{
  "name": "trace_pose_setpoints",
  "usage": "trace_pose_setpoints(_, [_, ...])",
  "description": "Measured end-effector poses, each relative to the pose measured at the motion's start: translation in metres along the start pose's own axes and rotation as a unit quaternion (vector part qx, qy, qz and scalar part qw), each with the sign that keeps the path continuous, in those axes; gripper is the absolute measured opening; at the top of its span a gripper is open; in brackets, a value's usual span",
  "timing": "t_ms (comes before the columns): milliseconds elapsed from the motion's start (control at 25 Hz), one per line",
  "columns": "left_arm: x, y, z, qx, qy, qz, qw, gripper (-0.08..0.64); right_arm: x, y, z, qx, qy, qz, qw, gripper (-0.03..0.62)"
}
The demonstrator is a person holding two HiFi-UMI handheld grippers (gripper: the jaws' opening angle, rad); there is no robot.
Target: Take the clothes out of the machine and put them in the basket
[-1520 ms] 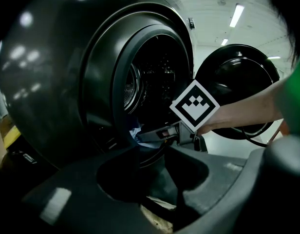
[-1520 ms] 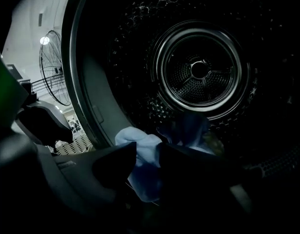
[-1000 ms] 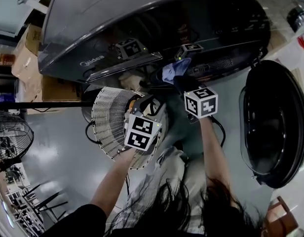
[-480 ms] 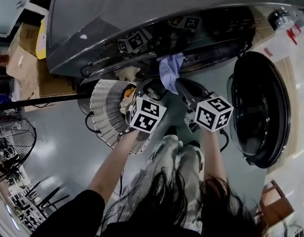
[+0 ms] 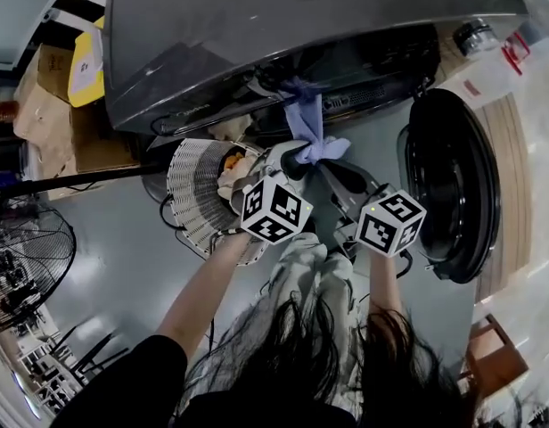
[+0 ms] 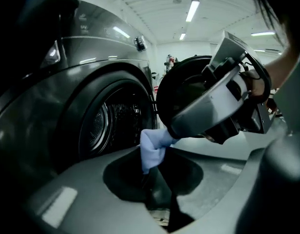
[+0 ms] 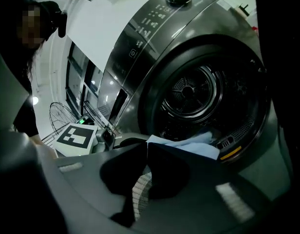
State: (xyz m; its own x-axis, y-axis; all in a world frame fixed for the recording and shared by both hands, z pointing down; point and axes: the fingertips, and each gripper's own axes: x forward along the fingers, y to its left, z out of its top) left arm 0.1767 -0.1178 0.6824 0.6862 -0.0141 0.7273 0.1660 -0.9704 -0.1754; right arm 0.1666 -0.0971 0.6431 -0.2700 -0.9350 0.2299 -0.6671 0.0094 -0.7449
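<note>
A thin light-blue cloth [image 5: 307, 125] is pinched at one bunched end by both tongs: the left gripper [image 6: 144, 175] is closed on a fold of it, and the right gripper [image 7: 147, 145] is closed on it just beside that. The cloth is drawn out as a narrow strip. Its long axis runs from the drum mouth of the dark grey front-loading machine [image 5: 257, 25] towards the person, with the far end resting at the opening and the near end pointing at the jaws. The round black door [image 5: 453, 176] stands swung open at the right. The step in hand is judged to be the drawing-out. It would be done best with both grips kept firm and the strip pulled along its own length until the far end is free of the rim. The cloth should then be carried left to the white wire basket [image 5: 190, 194], which stands near the left gripper and already holds some items. There it should be lowered inside before the jaws are released.
</note>
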Motion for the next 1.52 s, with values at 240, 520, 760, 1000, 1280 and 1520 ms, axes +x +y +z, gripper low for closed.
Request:
trace_pose_setpoints(240, [-0.037,-0.007,0.022,-0.053,-0.024,0.001,0.9983,0.031,-0.023,0.032,0.018,-0.018,-0.018,0.006,1.0,0.032])
trace_pose_setpoints(520, [-0.103,-0.002,0.045,-0.097,-0.052,0.036,0.9932,0.031,-0.067,0.034,0.019,-0.035,-0.015,-0.05,0.998,0.094])
trace_pose_setpoints(760, [-0.167,0.003,0.075,-0.122,-0.093,0.066,0.986,0.031,-0.071,0.026,0.004,-0.064,0.036,-0.074,0.995,0.186])
trace_pose_setpoints(1000, [-0.229,-0.004,0.106,-0.116,-0.13,0.088,0.9808,0.031,-0.04,0.021,-0.01,-0.145,0.089,-0.099,0.98,0.296])
trace_pose_setpoints(1280, [-0.301,-0.014,0.151,-0.066,-0.158,0.094,0.9807,0.031,0.006,0.013,0.0,-0.197,0.107,-0.11,0.968,0.333])
trace_pose_setpoints(1520, [-0.337,-0.015,0.155,-0.065,-0.15,0.111,0.9803,0.031,0.044,0.013,0.011,-0.209,0.124,-0.098,0.965,0.255])
